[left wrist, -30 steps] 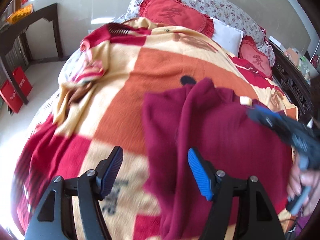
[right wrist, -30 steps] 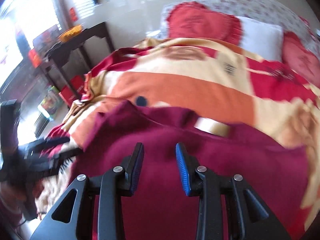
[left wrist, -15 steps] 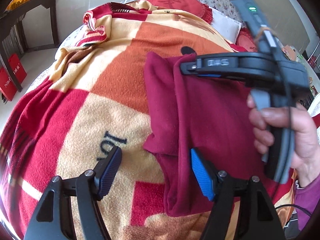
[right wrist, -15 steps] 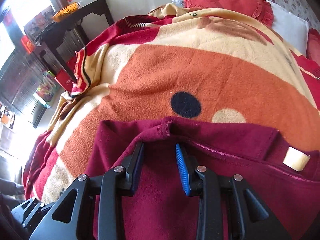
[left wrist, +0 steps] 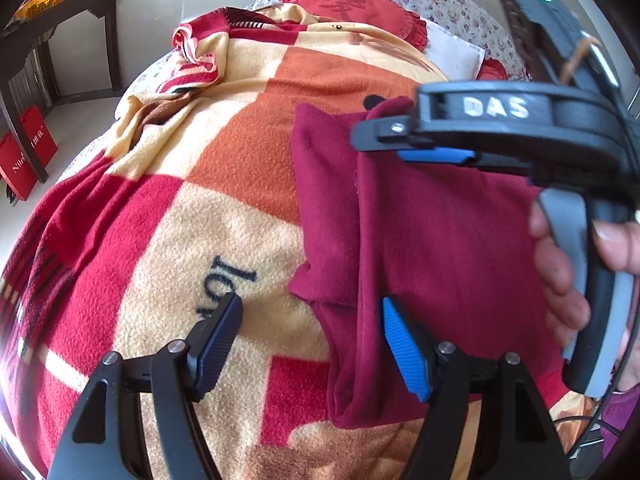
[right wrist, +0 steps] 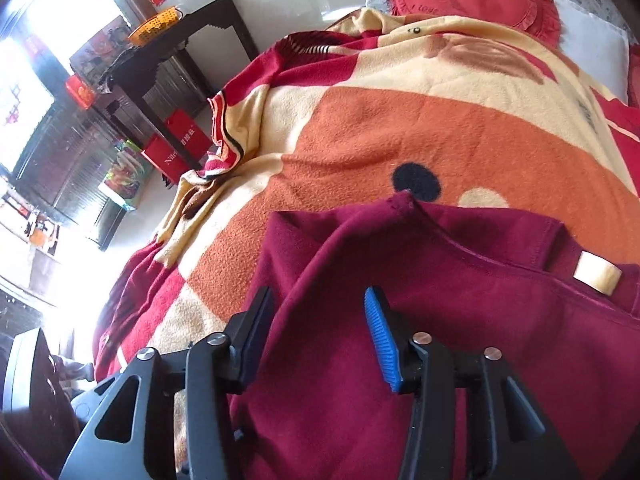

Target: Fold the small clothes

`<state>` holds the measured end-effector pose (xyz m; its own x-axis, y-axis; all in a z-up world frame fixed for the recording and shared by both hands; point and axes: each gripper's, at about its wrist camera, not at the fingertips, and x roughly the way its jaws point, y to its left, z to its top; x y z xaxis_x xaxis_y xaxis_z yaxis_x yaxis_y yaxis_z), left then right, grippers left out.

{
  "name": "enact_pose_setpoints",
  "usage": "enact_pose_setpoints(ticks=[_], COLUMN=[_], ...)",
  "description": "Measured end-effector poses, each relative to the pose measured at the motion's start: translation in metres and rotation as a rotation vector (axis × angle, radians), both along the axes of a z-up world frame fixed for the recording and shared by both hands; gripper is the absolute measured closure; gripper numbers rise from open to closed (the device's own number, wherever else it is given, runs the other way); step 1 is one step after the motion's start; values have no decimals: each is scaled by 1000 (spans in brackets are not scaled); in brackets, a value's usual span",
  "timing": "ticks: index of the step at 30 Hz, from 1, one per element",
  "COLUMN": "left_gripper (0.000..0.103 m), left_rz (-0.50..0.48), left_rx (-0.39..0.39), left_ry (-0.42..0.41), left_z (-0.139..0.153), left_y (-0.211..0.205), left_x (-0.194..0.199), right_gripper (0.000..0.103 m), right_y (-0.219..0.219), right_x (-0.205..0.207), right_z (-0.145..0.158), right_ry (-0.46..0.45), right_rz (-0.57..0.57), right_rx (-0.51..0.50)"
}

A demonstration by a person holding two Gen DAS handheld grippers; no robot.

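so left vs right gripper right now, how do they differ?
The left gripper hangs open over the garment's near edge, with blanket between its fingers. The right gripper is open less wide, over the maroon garment near its far edge. Both are empty, with one blue-padded finger.

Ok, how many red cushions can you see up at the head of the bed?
2. One big frilled red cushion lies at the top of the blanket; a second peeks out to its right, past the white pillow. The right claw hides part of that end, so more may be covered.
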<state>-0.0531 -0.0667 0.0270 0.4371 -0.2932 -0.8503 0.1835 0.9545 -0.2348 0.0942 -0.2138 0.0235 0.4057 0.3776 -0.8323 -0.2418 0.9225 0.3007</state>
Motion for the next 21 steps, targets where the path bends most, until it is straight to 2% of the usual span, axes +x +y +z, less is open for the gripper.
enact_pose_setpoints(ticks=[2, 6, 9, 12, 13, 15, 16, 17, 18, 21], left_gripper=[23, 16, 15, 15, 14, 14, 14, 14, 14, 16], left_rz=[4, 9, 14, 17, 21, 25, 23, 19, 12, 5], left_rx=[-22, -80, -101, -101, -102, -107, -110, -111, -112, -139], left_ry=[6, 9, 9, 14, 15, 13, 11, 10, 8, -11], left_z=[-2, -5, -5, -4, -4, -2, -2, -2, -1, 2], left_y=[3, 9, 11, 10, 10, 8, 7, 5, 1, -6], left_x=[0, -2, -4, -4, -4, -4, -3, -3, -3, -4], right_gripper=[66, 46, 41, 42, 45, 65, 73, 86, 95, 101], right_y=[7, 30, 51, 60, 60, 52, 46, 38, 29, 11], right_x=[5, 12, 13, 11, 9, 5, 3, 1, 0, -9], right_z=[-4, -14, -21, -24, -24, -20, -17, -14, -10, -1], right_ry=[13, 44, 27, 9, -1, -23, -26, -23, -13, -23], right_rz=[5, 52, 84, 95, 94, 91, 90, 88, 80, 68], right_rx=[-11, -92, -219, -283, -289, -277, -244, -197, -143, -41])
